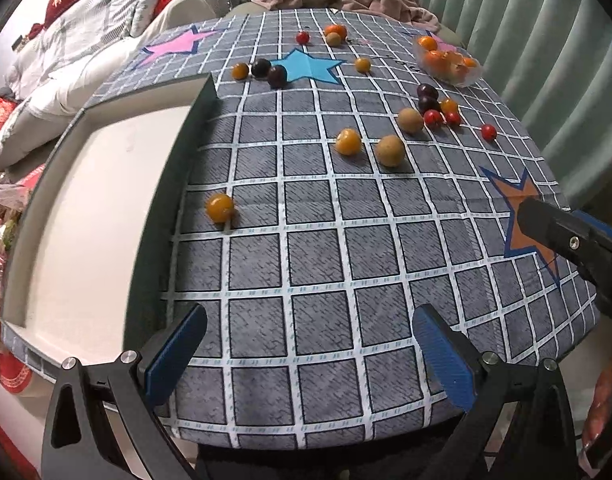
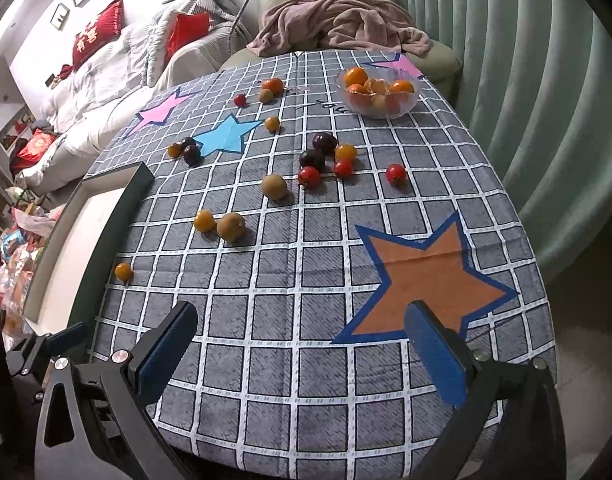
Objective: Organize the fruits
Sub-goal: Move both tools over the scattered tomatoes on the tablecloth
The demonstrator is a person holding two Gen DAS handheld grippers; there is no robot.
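Dim, even indoor light, soft shadows, strong fisheye bending, dark vignetted corners.

The left gripper (image 1: 310, 354) and the right gripper (image 2: 301, 354) both hover level side by side, blue-padded fingers (image 2: 436, 356) spread wide apart with nothing between them.

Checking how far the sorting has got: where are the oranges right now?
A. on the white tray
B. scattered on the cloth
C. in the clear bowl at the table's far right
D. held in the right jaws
C: the oranges sit piled in the clear bowl; both jaws are open and empty.
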